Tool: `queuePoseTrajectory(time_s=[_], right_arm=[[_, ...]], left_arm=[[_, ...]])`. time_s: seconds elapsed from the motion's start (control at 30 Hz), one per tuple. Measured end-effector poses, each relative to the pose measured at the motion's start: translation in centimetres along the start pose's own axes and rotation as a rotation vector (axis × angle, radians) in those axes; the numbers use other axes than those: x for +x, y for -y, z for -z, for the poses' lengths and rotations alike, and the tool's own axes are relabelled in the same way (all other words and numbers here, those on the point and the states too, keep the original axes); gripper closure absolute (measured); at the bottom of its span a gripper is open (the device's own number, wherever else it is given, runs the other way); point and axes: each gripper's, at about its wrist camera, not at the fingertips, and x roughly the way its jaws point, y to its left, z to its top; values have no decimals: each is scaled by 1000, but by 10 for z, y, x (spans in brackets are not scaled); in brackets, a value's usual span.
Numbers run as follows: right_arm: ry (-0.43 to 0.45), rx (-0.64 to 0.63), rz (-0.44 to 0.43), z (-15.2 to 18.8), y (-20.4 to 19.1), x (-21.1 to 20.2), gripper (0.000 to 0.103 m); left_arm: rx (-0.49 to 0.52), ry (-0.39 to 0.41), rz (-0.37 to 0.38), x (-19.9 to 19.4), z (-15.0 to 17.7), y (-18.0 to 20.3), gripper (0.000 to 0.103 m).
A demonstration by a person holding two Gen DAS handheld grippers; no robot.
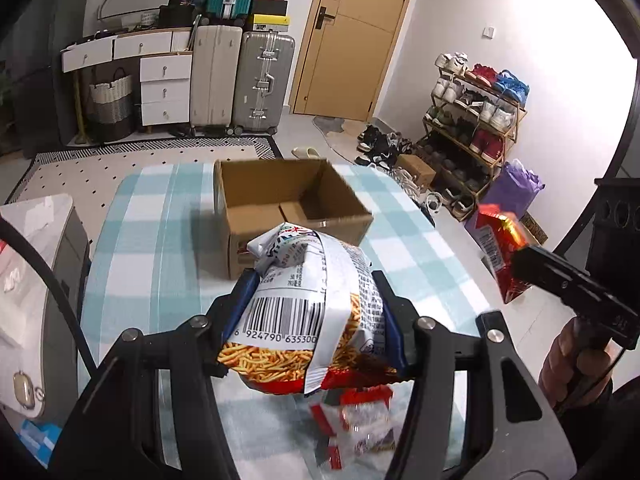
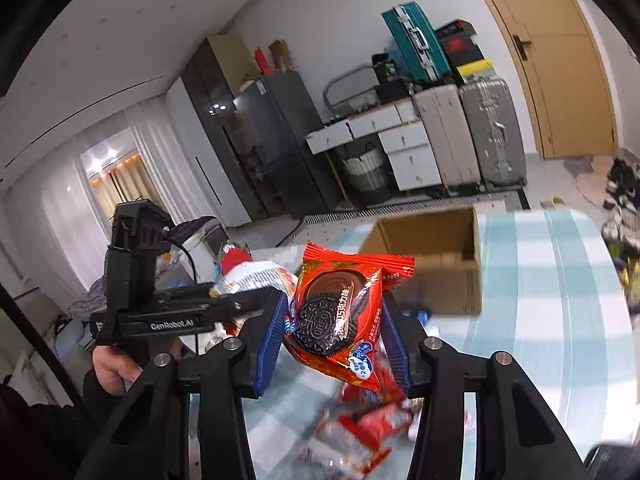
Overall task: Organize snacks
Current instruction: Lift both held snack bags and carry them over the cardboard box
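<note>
— With both packets clamped and lifted clear of the bench [image 1: 168,216], carrying step now: left gripper [image 1: 316,312] fingers closed on the noodle snack bag [image 1: 304,320], right gripper [image 2: 334,320] fingers closed on the Oreo packet [image 2: 340,316].
— Next?
— Probably forward to the cardboard box [image 1: 288,204], open and seemingly empty, just beyond both packets; then over its near rim and release inside.
— Obstacles?
— Near wall of the box to clear; two grippers converging on one opening, so one at a time. More loose packets [image 2: 360,432] short of the box, below the fingers. Shoe rack [image 1: 472,128] well right of the box, out of the way.
</note>
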Motion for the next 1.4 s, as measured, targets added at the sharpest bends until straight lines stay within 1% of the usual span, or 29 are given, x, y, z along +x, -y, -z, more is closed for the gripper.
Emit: queuePoseTrajectory(time_s=[0.13, 0.27, 0.4, 0.6, 0.7, 0.87, 0.9, 0.97, 1.07, 1.2, 1.4], right_arm=[[15, -1, -35, -36, -1, 8, 56], [19, -24, -16, -72, 1, 23, 56], [10, -12, -11, -104, 11, 45, 56], [-39, 25, 27, -143, 41, 92, 56], [-77, 8, 53, -154, 52, 120, 56], [-152, 12, 86, -153, 78, 166, 56], [-167, 17, 92, -150, 84, 175, 56], [-195, 33, 96, -145, 95, 189, 56], [-232, 45, 109, -134, 110, 206, 56], [-278, 76, 118, -119, 130, 226, 56], [-323, 92, 133, -101, 150, 246, 56]], left_arm=[[-6, 1, 6, 11, -34, 4, 50], [2, 2, -7, 28, -69, 8, 50], [-22, -8, -13, 53, -102, 3, 50], [-46, -44, -41, 103, -153, -14, 50], [-45, -66, -50, 130, -167, -21, 50], [-55, -108, -62, 177, -167, -35, 49], [-59, -128, -70, 188, -168, -38, 49], [-56, -163, -83, 210, -160, -46, 49], [-65, -209, -80, 240, -158, -56, 49], [-69, -246, -83, 270, -155, -65, 49], [-78, -276, -84, 295, -131, -74, 49]])
